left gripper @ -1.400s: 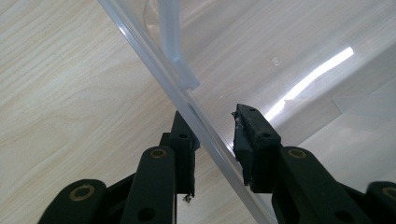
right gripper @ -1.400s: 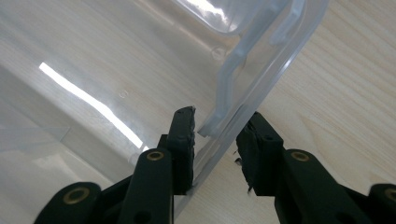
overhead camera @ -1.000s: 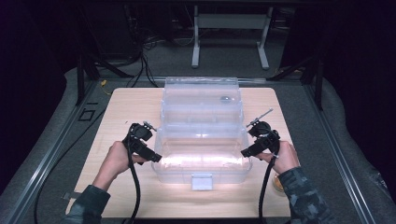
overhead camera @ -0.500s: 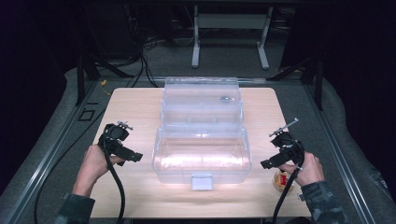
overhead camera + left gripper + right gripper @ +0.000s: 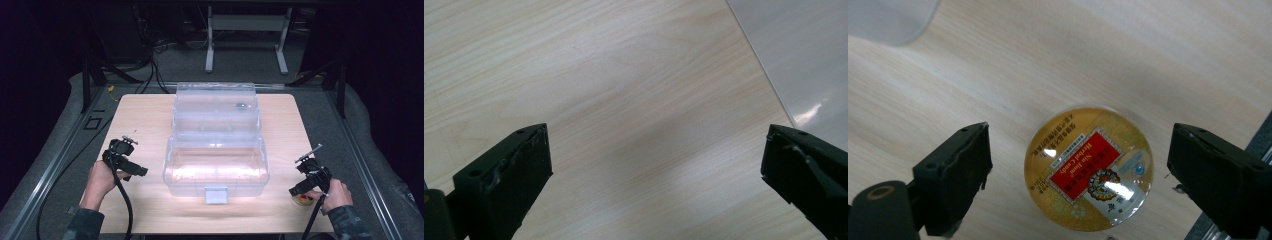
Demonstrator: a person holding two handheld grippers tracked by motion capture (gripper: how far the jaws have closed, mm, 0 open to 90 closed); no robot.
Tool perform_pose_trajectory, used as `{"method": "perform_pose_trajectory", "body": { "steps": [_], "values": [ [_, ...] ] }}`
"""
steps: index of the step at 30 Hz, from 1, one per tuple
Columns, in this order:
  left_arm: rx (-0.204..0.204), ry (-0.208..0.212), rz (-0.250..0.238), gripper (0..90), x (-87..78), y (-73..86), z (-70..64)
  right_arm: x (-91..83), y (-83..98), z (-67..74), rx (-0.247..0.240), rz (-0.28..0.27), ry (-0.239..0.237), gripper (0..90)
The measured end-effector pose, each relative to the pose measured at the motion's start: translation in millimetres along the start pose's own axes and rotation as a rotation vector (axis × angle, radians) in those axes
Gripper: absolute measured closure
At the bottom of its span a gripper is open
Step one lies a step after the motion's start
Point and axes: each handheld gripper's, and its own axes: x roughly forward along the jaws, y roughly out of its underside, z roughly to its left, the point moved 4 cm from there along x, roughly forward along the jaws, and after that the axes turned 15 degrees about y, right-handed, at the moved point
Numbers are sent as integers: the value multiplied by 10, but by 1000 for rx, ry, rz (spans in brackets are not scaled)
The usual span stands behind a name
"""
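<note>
Dark room; pale wood tabletop (image 5: 145, 120) carried a clear plastic case (image 5: 216, 150) at centre. Right gripper (image 5: 1078, 175) hovered over a round gold tin (image 5: 1089, 167) near the right front corner, jaws wide and just closing slightly, tin between them, untouched. Left gripper (image 5: 656, 165) stood beside the case, jaws fully apart, empty.

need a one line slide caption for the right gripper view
Open right claw poised above a round gold tin with a red label, lying flat on the wooden table.
</note>
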Motion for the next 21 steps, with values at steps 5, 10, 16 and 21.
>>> {"method": "perform_pose_trajectory", "body": {
  "steps": [5,10,16,21],
  "values": [
    [-1,5,4,1,17,9,12,73,68,-6,5,25,2,131],
    [-1,11,-1,1,16,-3,8,132,122,-13,13,52,7,139],
    [-2,18,9,1,52,7,19,176,143,-34,19,64,12,150],
    [0,14,9,1,58,9,34,215,145,1,13,82,23,163]
  ]
}}
